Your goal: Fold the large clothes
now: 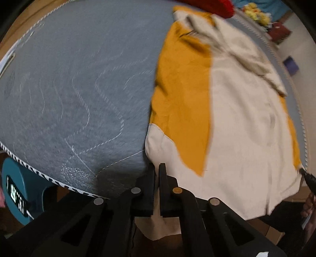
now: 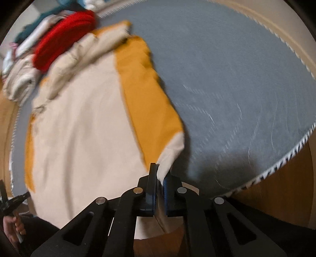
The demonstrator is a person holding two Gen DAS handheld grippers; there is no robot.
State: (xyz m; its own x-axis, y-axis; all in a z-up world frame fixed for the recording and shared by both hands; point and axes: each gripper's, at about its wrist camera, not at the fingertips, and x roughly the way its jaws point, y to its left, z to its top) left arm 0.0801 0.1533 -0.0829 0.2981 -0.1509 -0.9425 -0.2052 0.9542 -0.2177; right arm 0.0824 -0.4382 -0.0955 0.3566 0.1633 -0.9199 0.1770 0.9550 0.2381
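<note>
1. Left wrist view: left tongs (image 1: 157, 168) are pressed together, pinching the near left hem corner of the cream-and-mustard garment (image 1: 237, 118). Cloth hangs between the jaws and droops below them over the mattress (image 1: 69, 89) edge.
2. The garment lies on the right part of the grey mattress. Its long axis runs from the near hem away to the crumpled top end, which points at the red item (image 1: 221, 7) and the clutter beyond.
3. The right tongs (image 1: 305, 176) show at the far right hem corner, apparently gripping it; only their tip is in view.
4. Risk here: the bite is shallow, only a thin corner. If the lift is fast, the cloth could slip out and the fold collapses.
5. Right wrist view: right tongs (image 2: 160, 172) are pressed together on the cream corner below the mustard panel. That makes both near corners held.
6. Same garment (image 2: 79, 118), its top end bunched against the red item (image 2: 63, 37) and the pile of clothes (image 2: 21, 79).
7. The left tongs (image 2: 19, 197) and a hand (image 2: 13, 225) show at the lower left edge.
8. Risks: uneven pull between the two hands would skew the fold line; carrying the hem forward could drag the bunched top into the pile; the hem overhanging the edge may sag.
</note>
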